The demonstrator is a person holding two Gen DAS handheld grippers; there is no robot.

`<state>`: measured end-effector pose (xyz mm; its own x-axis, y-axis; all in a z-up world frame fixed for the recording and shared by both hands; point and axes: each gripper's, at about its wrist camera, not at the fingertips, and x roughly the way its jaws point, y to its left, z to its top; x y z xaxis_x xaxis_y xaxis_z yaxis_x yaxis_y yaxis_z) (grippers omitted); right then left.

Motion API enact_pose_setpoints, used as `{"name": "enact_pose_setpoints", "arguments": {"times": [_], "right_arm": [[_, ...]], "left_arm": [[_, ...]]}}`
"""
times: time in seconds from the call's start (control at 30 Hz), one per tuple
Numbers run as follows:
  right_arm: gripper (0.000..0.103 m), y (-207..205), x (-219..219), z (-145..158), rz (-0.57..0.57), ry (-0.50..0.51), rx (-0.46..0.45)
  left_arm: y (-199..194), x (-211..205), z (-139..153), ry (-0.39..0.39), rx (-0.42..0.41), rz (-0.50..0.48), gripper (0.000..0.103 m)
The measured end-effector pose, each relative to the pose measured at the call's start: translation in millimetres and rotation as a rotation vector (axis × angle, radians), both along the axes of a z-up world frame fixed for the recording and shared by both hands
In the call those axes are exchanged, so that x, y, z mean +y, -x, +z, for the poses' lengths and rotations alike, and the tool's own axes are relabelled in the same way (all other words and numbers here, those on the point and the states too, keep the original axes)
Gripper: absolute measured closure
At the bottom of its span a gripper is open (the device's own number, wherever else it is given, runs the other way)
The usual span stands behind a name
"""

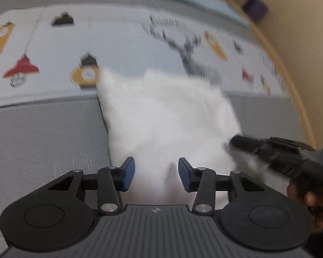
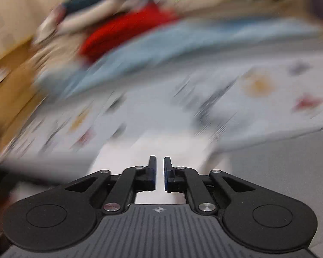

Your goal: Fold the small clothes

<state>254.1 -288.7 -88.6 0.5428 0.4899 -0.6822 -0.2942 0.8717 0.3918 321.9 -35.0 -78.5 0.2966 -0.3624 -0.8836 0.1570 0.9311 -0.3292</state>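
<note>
White cloth (image 1: 168,118) on lamp-print bedspread (image 1: 122,43); left gripper (image 1: 156,173) wide, right gripper (image 2: 159,175) narrow (blurred).

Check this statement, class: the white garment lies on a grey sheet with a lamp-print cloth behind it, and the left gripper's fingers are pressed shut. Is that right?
One detail is wrong. The left gripper has its fingers spread apart, open over the white garment, as the left wrist view shows. The grey sheet and lamp-print cloth are as stated.
</note>
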Motion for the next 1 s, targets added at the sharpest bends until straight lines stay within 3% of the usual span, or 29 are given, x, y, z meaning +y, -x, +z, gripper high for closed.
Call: {"name": "enact_pose_setpoints", "arguments": {"times": [0.1,0.2,0.3,0.33,0.4,0.47,0.57,0.6,0.63,0.67,0.7,0.83,1.0], "right_arm": [[0.103,12.7,16.0,-34.3,0.108,0.264,0.105],[0.1,19.1,15.6,-23.3,0.095,0.236,0.083],[0.093,18.4,6.8,-9.6,0.075,0.156,0.07],[0.09,18.7,2.7,-11.7,0.089,0.129,0.106],[0.089,16.2,4.5,-26.0,0.119,0.169,0.195],[0.089,18.7,10.5,-26.7,0.164,0.206,0.189],[0.086,15.7,8.1,-15.1,0.135,0.161,0.186],[0.08,14.6,2.5,-10.1,0.103,0.117,0.168],[0.075,14.5,-4.6,-7.3,0.064,0.084,0.15],[0.06,12.6,-11.0,-5.6,0.015,0.069,0.138],[0.049,10.8,-18.0,-5.4,-0.047,0.071,0.129],[0.045,-0.2,-30.7,-20.2,-0.166,0.117,0.169],[0.041,-8.5,-34.6,-43.2,-0.192,0.055,0.266]], "left_arm": [[4.3,-5.6,-15.6,-0.103,0.043,-0.019,0.055],[8.4,-2.5,-6.9,-0.061,0.033,-0.009,0.055],[20.5,-11.0,6.2,-0.01,-0.012,-0.12,0.055],[23.9,-15.7,1.0,-0.028,0.003,-0.166,0.055],[33.3,-28.4,-16.5,-0.14,0.029,-0.248,0.056],[39.3,-35.7,-19.6,-0.202,0.006,-0.296,0.054],[33.4,-27.4,-8.6,-0.136,0.003,-0.223,0.051],[29.9,-24.0,-4.8,-0.119,-0.011,-0.19,0.048],[26.2,-19.9,-0.1,-0.106,-0.029,-0.145,0.037],[22.6,-13.6,2.9,-0.098,-0.049,-0.086,0.027],[19.5,-7.0,3.9,-0.088,-0.059,-0.032,0.026],[3.1,13.4,-13.1,0.006,0.021,0.132,0.026],[-1.9,18.5,-51.1,0.076,0.107,0.2,0.026]]}}
